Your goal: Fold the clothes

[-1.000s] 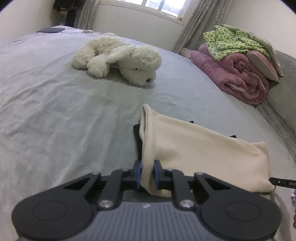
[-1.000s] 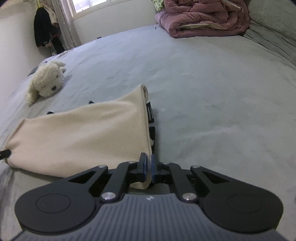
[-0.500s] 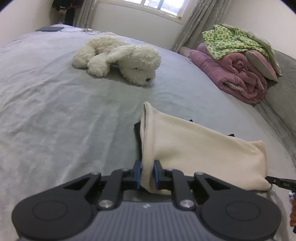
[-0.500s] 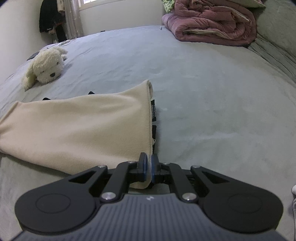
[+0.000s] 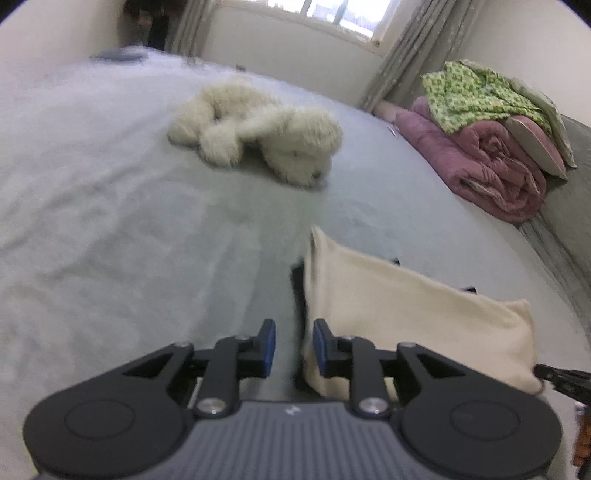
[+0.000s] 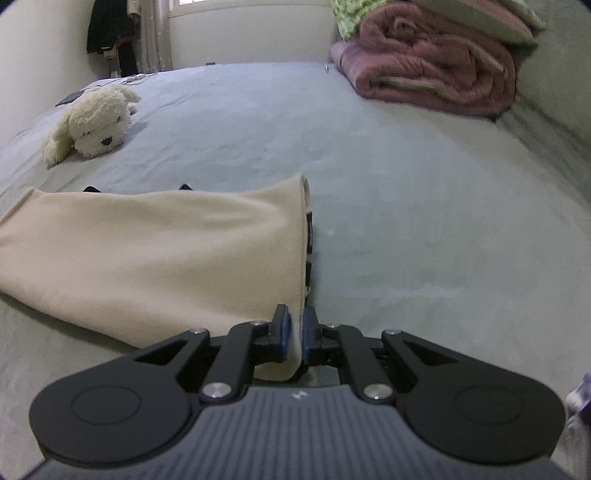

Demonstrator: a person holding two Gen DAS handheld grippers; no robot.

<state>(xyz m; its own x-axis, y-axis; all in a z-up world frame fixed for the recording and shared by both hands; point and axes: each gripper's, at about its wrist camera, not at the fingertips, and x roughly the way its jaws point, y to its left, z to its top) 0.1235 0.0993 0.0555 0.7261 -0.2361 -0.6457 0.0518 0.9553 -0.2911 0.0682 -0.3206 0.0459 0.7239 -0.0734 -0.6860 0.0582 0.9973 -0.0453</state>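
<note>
Cloth (image 6: 155,254) lies crosswise; right hand-held gripper (image 6: 293,338) pinches its corner, left hand-held gripper (image 5: 294,345) opening empty.

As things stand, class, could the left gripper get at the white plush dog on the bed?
Probably yes. The left gripper has its jaws opening with nothing between them, the cream garment beside it, and only bare grey bedspread lies ahead of the plush dog.

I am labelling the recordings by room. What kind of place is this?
Most likely a bedroom: a wide grey bed, a rolled pink quilt at its far end, and a curtained window.
</note>
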